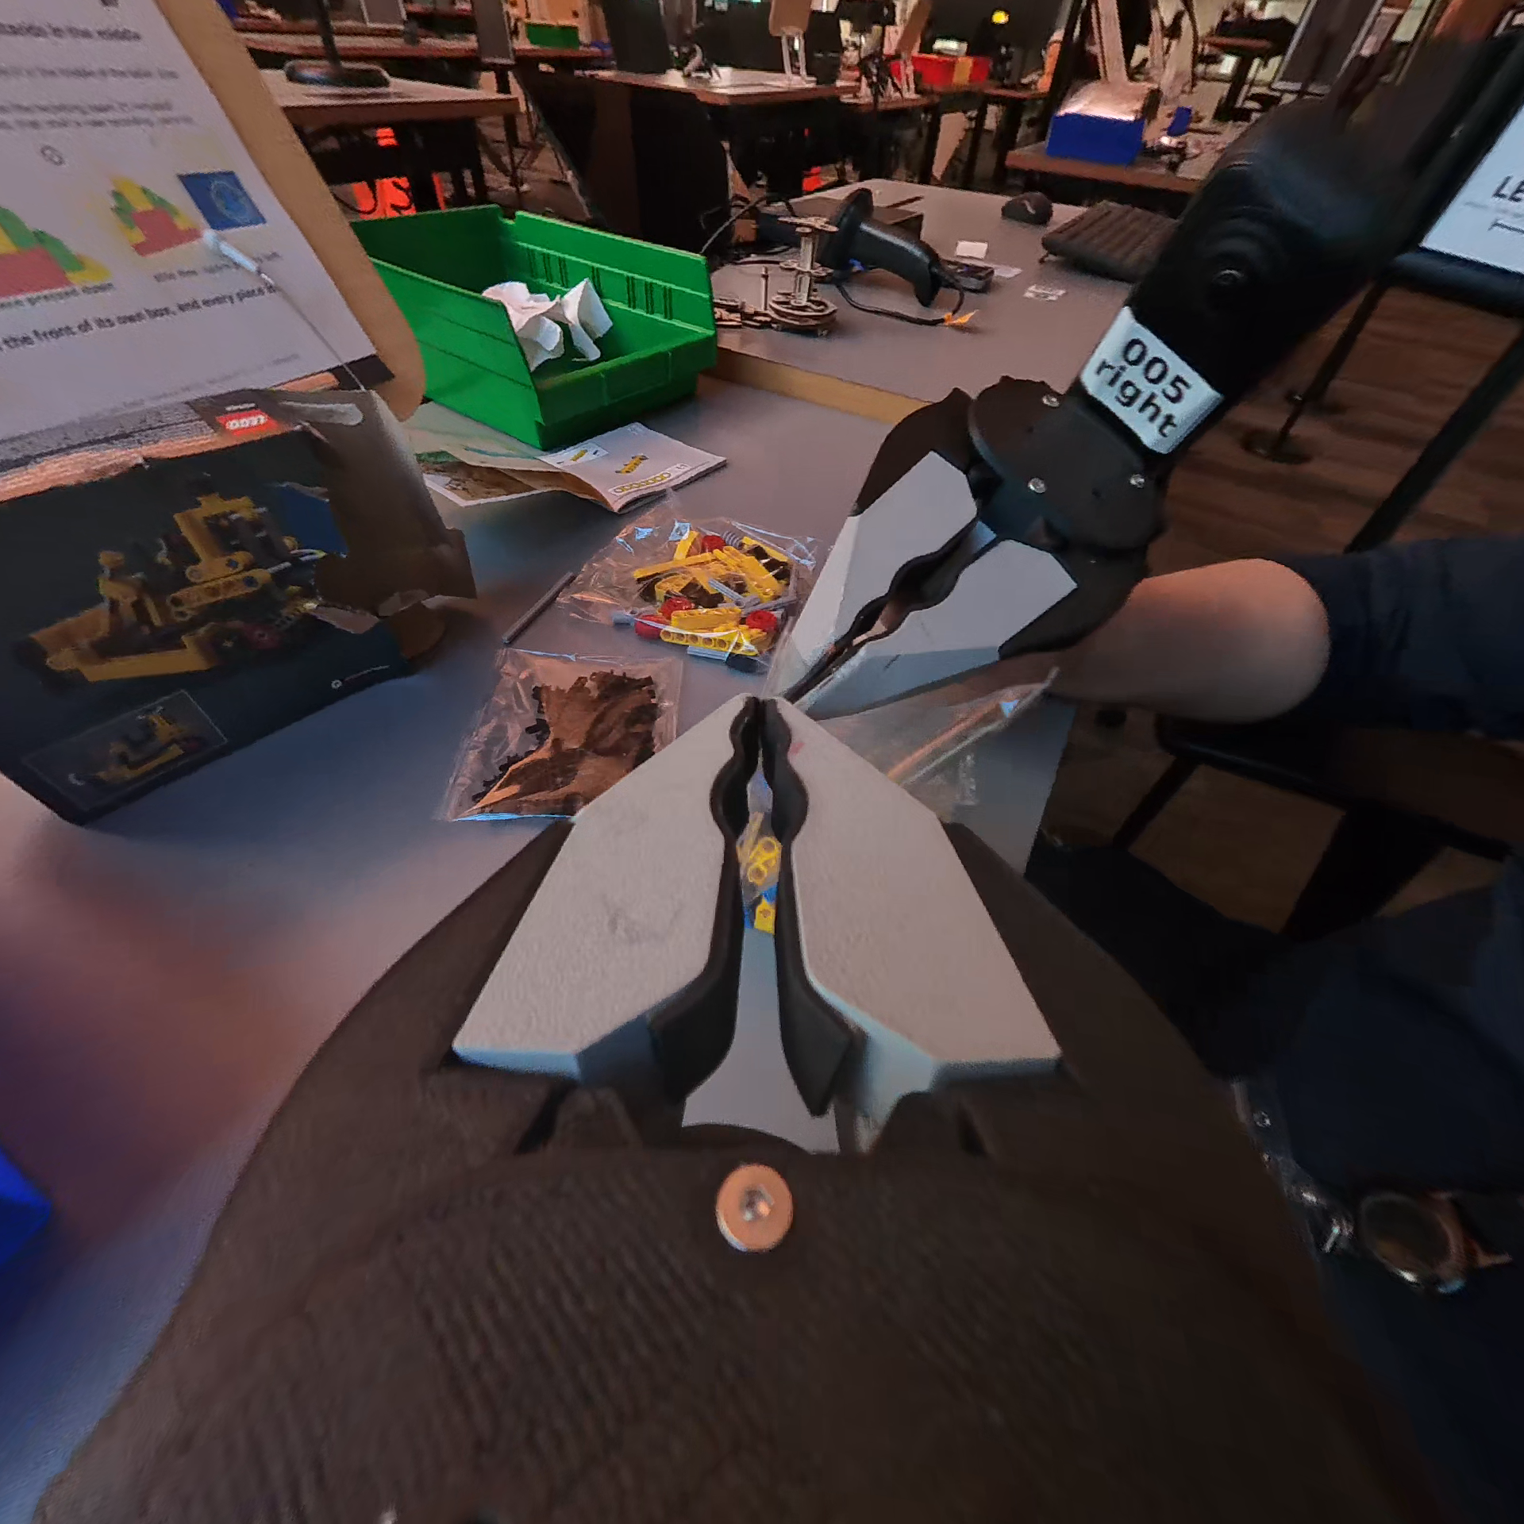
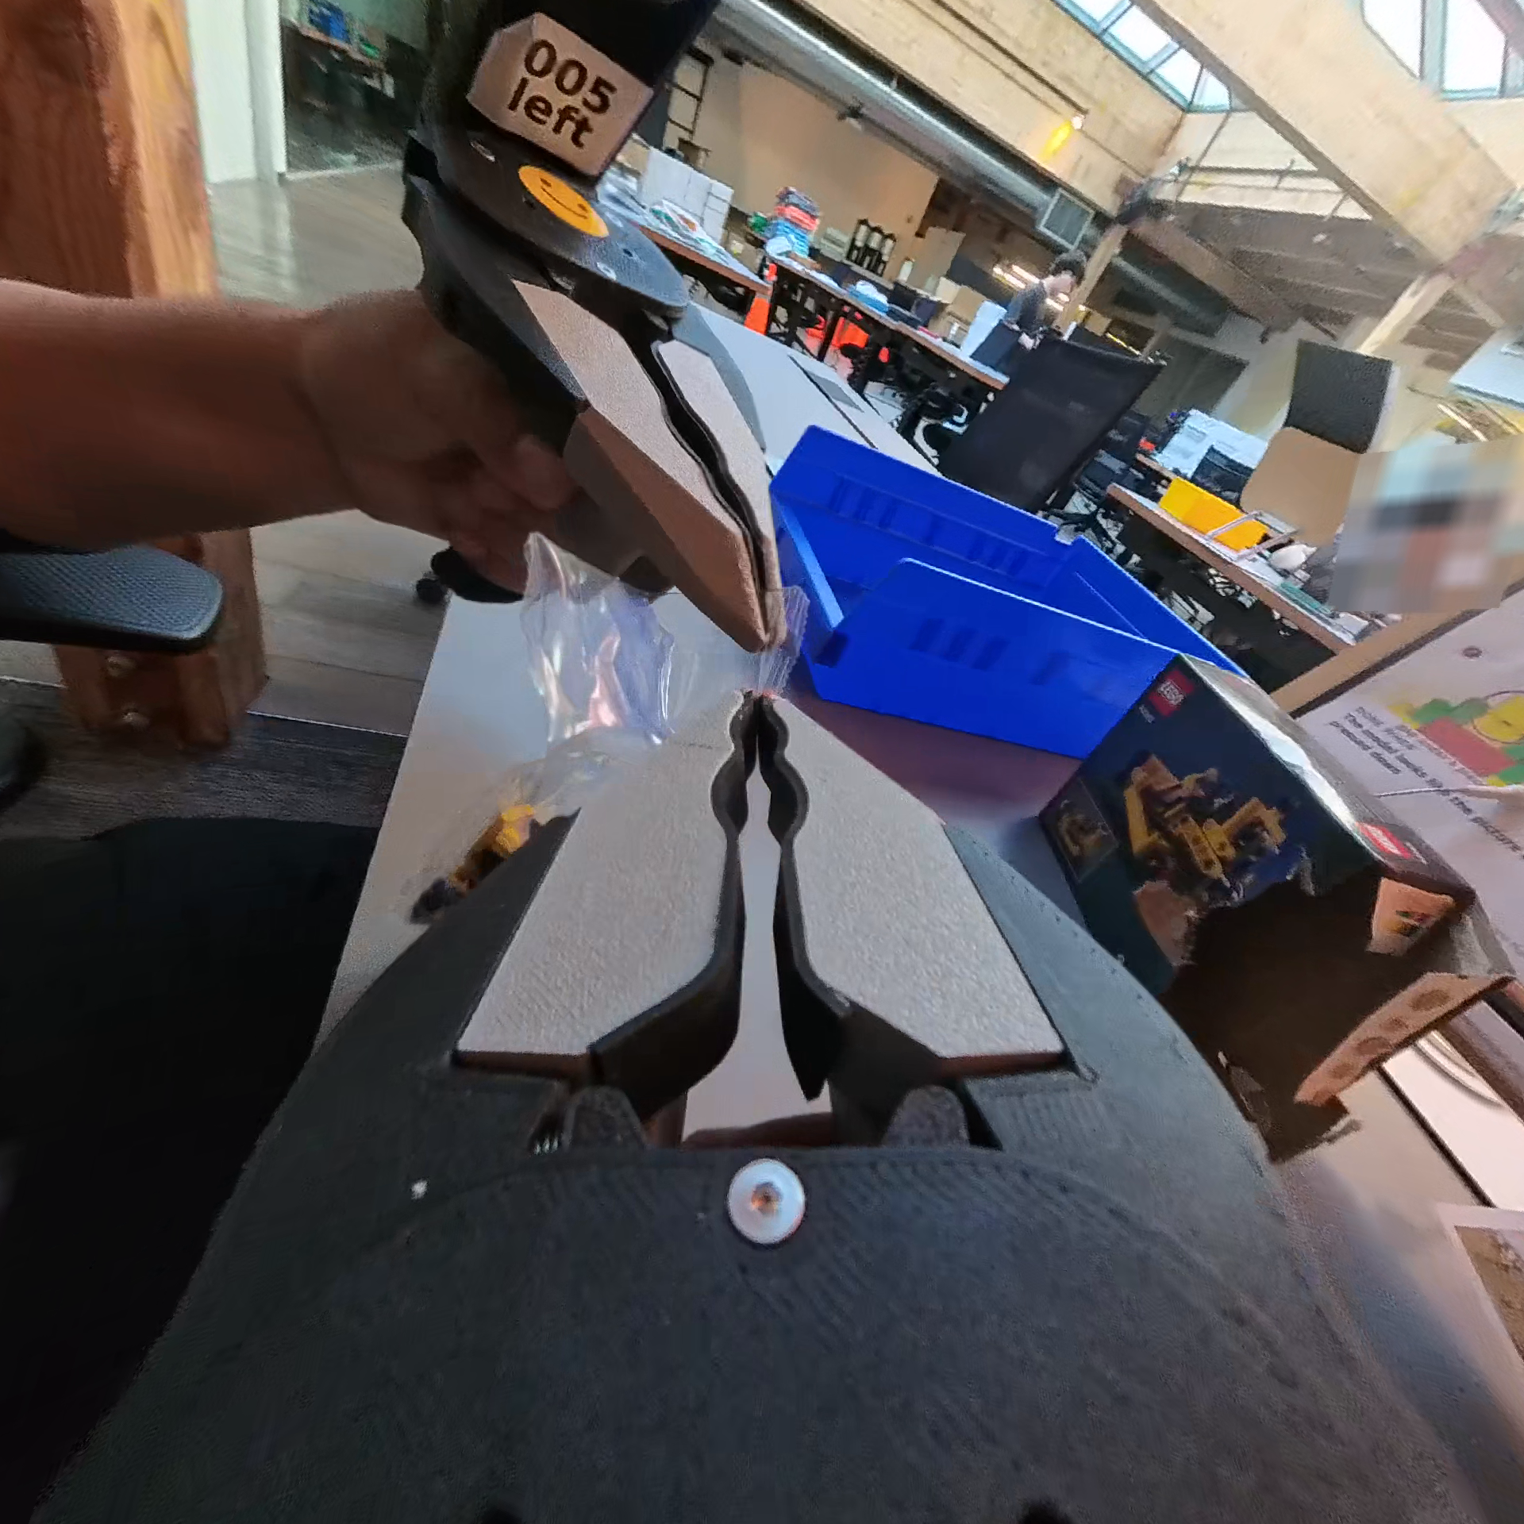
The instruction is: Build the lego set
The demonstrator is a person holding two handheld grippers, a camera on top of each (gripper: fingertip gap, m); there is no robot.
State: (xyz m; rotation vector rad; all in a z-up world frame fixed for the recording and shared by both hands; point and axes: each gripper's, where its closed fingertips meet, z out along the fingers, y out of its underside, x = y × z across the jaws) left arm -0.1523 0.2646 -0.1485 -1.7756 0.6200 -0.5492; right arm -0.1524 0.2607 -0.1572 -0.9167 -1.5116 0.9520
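Observation:
Both grippers pinch the top edge of one clear plastic bag (image 2: 594,660) holding small yellow Lego parts (image 2: 503,833). My left gripper (image 1: 754,705) is shut on it, and the parts show between its fingers (image 1: 759,866). My right gripper (image 2: 754,701) is shut on the same edge, tip to tip with the left gripper (image 2: 771,639). In the left wrist view the right gripper (image 1: 804,689) comes in from the right and the bag (image 1: 932,742) hangs over the table's near edge. Two more bags lie on the table: yellow and red parts (image 1: 709,585) and dark parts (image 1: 569,734).
The opened Lego box (image 1: 165,594) stands at the left; it also shows in the right wrist view (image 2: 1196,816). A green bin (image 1: 561,330) with crumpled paper, a booklet (image 1: 627,470) and a black axle (image 1: 540,606) lie behind. A blue bin (image 2: 973,610) sits past the grippers. An instruction board (image 1: 124,206) leans at far left.

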